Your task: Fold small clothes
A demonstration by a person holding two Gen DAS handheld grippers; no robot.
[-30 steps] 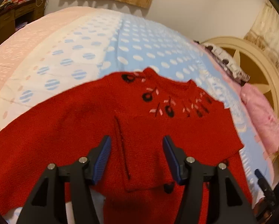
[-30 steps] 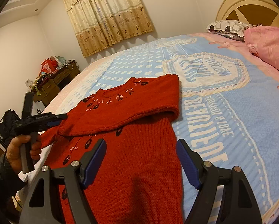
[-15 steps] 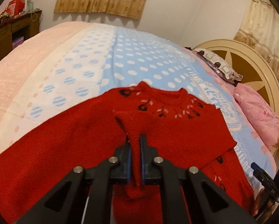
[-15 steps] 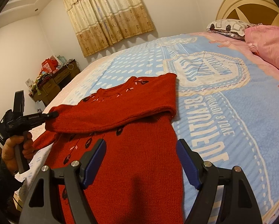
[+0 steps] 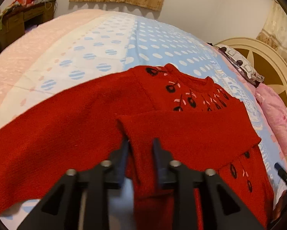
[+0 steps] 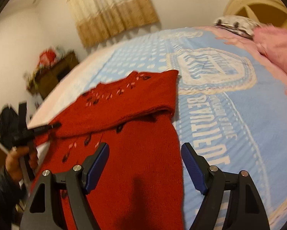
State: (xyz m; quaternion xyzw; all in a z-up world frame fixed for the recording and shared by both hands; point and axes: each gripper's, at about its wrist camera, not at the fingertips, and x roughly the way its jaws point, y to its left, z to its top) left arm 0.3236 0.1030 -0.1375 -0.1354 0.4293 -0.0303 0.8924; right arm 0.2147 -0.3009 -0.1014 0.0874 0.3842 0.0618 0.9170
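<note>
A bed (image 5: 162, 46) covered by a blue dotted blanket is backed by tan curtains (image 6: 112, 11) and a cream headboard (image 5: 273, 61). A red sweater (image 5: 70, 134) is spread near the bed's lower edge, one sleeve (image 5: 191, 132) folded across its chest. The left gripper (image 5: 140, 147), its jaws just widened, is seen partly open with the sleeve's cuff between its pads. The right gripper (image 6: 145, 153) is held wide open and empty above the sweater's body.

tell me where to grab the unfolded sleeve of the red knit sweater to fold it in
Probably the cuff end of the unfolded sleeve of the red knit sweater, approached from the sleeve's outer end, tongs straddling the flat edge. It lies spread across the polka-dot bedspread, while the other sleeve already lies folded across the chest.
</note>
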